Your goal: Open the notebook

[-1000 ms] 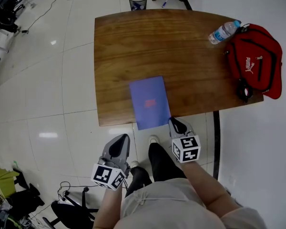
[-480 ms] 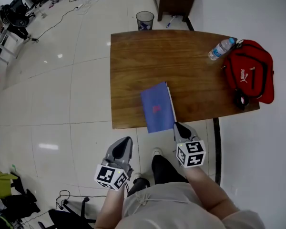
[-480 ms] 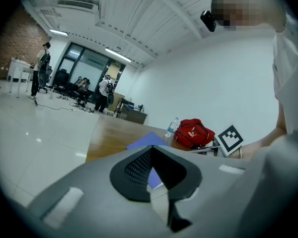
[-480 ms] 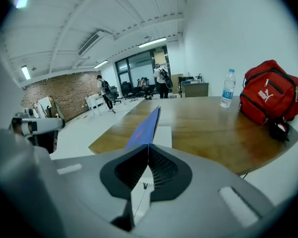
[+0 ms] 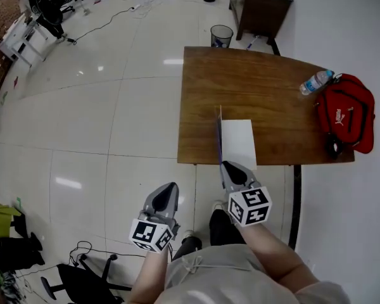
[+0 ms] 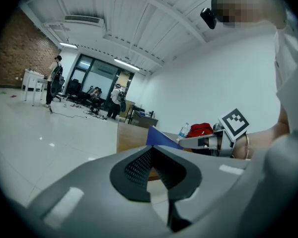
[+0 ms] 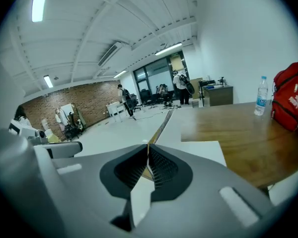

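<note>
Notebook (image 5: 238, 143), purple cover (image 5: 218, 135) upright in right gripper (image 5: 227, 166), white page bare

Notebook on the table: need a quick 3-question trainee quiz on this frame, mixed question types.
1. True or false: the right gripper is clamped on the notebook cover, which stands on edge.
2. Which lies nearest the red bag? A) water bottle B) notebook cover C) trash bin
3. Fill in: the exposed page is ____ in colour.

Key: 1 true; 2 A; 3 white.
</note>
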`<state>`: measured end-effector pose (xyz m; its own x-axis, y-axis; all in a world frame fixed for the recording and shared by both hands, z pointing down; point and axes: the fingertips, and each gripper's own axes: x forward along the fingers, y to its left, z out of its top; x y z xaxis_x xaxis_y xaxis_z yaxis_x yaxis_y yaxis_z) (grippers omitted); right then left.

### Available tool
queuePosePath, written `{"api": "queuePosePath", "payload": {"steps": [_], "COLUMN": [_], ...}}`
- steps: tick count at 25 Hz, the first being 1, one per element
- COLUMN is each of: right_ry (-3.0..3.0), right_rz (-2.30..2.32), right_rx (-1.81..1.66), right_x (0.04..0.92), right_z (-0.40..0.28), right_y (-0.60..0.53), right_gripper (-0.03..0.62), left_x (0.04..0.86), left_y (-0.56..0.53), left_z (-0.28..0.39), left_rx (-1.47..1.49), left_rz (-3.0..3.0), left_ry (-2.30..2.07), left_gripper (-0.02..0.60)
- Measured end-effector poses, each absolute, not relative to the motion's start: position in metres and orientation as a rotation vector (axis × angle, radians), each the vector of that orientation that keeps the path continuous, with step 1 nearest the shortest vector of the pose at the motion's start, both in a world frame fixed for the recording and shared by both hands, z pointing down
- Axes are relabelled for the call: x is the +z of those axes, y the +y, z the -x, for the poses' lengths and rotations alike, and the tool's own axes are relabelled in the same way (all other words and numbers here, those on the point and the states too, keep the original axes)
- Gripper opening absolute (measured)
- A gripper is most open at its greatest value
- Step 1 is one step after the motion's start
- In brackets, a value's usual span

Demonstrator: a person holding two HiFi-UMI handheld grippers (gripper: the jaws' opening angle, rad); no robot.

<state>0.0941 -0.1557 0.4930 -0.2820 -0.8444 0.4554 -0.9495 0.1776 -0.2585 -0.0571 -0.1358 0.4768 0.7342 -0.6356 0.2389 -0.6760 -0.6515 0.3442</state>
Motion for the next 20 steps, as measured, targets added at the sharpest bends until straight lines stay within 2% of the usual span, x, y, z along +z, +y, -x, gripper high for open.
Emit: {"api": "queuePosePath", "payload": {"steps": [10, 20], "right_ry": [-2.267, -2.182], "right_rz": [-1.487, -1.349], "right_rx": [0.806, 0.916], "right_x": [0.548, 0.621], "right_z": [0.009, 0.038], "right_y": [-0.169, -0.171], "right_gripper": [0.029, 0.046], "left_x": [0.517, 0.575], "left_y": [-0.124, -0.115], "left_z": [0.148, 0.194], "left_rx": [0.222, 0.281], "left_rz": [-2.382, -2.229], "left_ry": [-1.197, -1.271], "left_gripper": [-0.006, -0.006]}}
